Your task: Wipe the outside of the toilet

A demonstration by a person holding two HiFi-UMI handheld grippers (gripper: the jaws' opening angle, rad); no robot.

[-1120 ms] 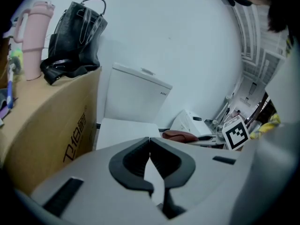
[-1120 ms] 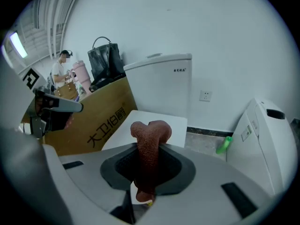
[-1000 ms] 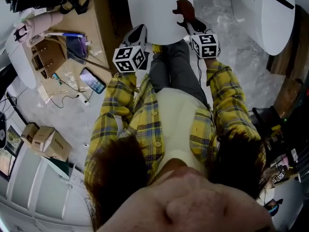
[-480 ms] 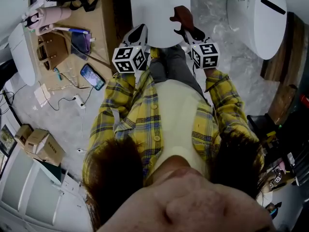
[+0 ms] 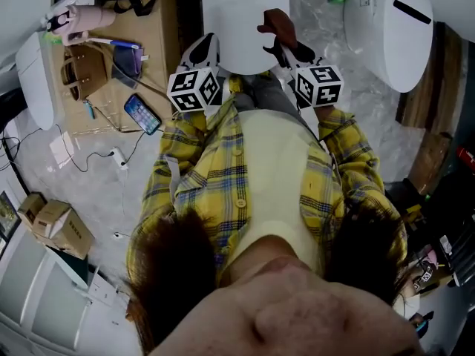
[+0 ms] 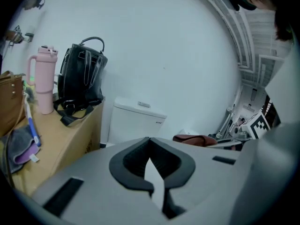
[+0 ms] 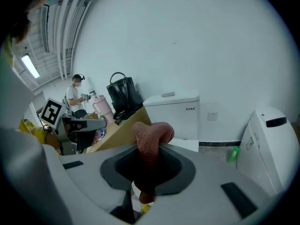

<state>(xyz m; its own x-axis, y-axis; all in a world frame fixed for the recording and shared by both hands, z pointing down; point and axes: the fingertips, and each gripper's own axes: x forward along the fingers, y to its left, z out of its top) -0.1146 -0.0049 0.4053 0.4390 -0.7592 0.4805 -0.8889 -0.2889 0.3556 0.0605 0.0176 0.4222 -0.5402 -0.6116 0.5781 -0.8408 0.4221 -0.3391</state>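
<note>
The white toilet (image 5: 243, 22) stands straight ahead, lid down, its tank (image 6: 135, 120) against the wall. My right gripper (image 5: 282, 41) is over the lid's right edge, shut on a red-brown cloth (image 5: 274, 22) that sticks up past the jaws (image 7: 151, 142). My left gripper (image 5: 207, 44) hovers at the lid's left edge, jaws shut with nothing between them (image 6: 150, 143). In the left gripper view the cloth (image 6: 194, 139) shows to the right.
A wooden table (image 5: 159, 28) left of the toilet carries a phone (image 5: 142, 114), a pink bottle (image 6: 45, 78), a black bag (image 6: 84, 74) and a brown bag. A second white toilet (image 5: 390, 28) and a green bottle (image 7: 232, 154) stand to the right. Boxes and cables lie on the floor.
The head view has tipped so more of the toilet and its tank show. Both grippers stay at the lid's edges, the left one shifted slightly left; the cloth remains held.
</note>
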